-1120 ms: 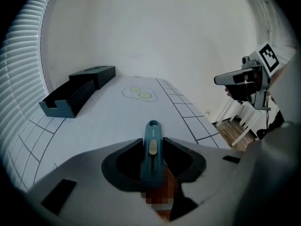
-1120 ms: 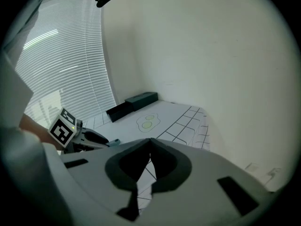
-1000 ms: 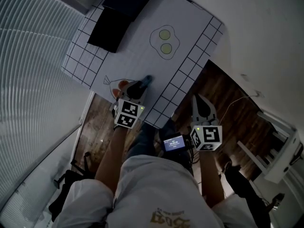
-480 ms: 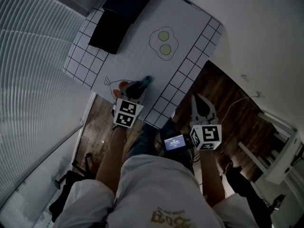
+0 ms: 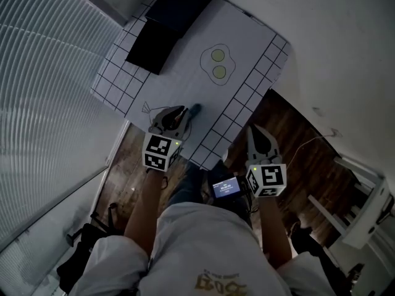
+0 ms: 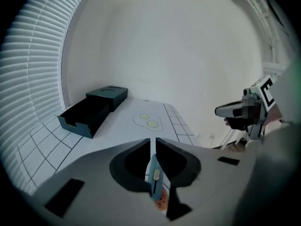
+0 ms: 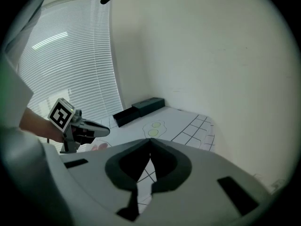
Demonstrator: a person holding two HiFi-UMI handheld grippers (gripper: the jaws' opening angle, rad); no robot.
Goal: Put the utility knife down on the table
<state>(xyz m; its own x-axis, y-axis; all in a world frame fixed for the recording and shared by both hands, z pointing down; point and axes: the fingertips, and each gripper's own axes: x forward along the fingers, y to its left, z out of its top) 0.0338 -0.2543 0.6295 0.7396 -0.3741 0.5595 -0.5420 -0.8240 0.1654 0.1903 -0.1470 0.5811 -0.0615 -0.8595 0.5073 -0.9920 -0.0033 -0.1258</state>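
utility knife (image 6: 154, 175) – lies on the desk (image 5: 185, 73) near its near edge, seen through the left claw's gap, not clamped | left claw (image 6: 153, 142) – just above it, closing, narrow slit | right claw (image 7: 150, 142): right of desk, together, empty

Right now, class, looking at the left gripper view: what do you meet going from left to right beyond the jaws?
open black box → fried-egg drawing → right gripper
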